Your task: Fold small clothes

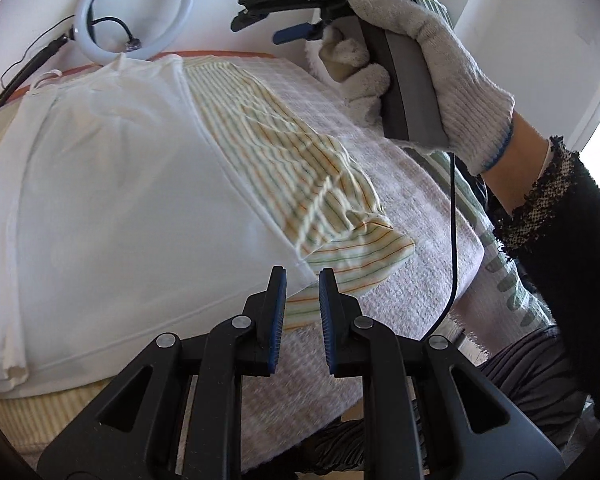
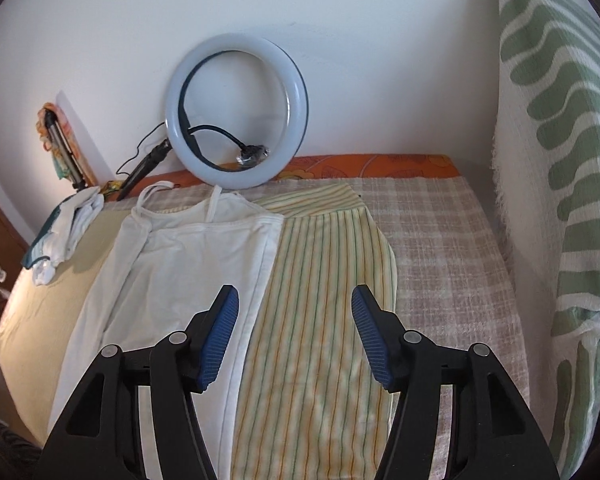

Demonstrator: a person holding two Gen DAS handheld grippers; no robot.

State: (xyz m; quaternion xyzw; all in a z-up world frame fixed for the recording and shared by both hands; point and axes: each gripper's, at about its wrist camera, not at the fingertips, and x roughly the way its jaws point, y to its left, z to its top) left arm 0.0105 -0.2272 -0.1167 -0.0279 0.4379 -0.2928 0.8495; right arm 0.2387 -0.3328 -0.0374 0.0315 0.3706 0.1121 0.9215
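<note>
Left gripper is hovering with jaws nearly closed, empty, over the white strappy cotton top; right gripper is gaping half-open, empty, above the striped yellow cloth at 12 o'clock.

White strappy camisole spread flat on the bed, straps toward the wall, overlapping a yellow striped garment rumpled along its right side.
</note>
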